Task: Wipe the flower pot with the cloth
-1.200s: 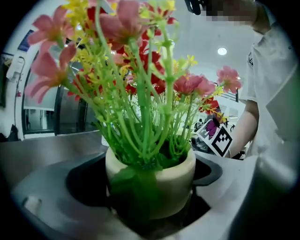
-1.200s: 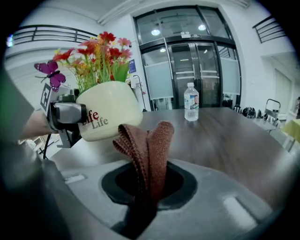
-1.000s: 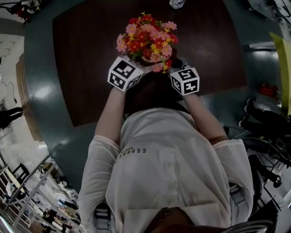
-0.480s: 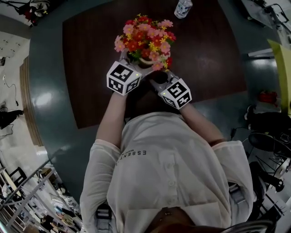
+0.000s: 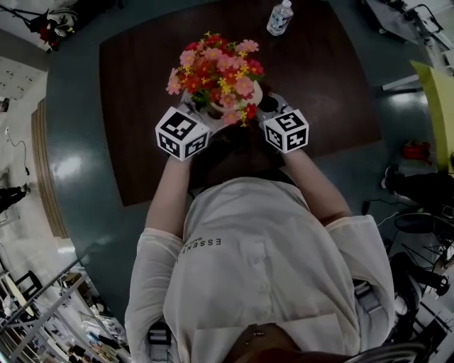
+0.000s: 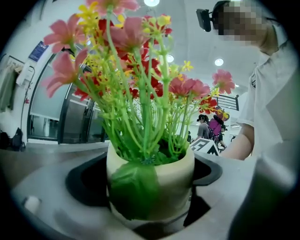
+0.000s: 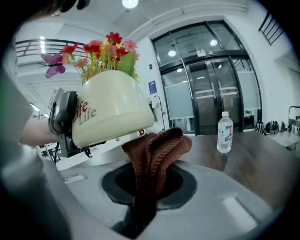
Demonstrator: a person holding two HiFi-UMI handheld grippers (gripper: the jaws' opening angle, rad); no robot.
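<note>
Cream-glazed, one flower pot (image 6: 159, 180) sits clamped in the left gripper (image 6: 149, 214); the right gripper (image 7: 144, 206) pinches one brown cloth (image 7: 157, 154).

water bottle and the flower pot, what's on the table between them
Nothing: in the head view, bare table separates the water bottle from the flower pot.

flower pot (image 6: 164, 176) 1 | cloth (image 7: 157, 150) 1 | bottle (image 5: 279, 17) 1 | table (image 5: 138, 99) 1
</note>
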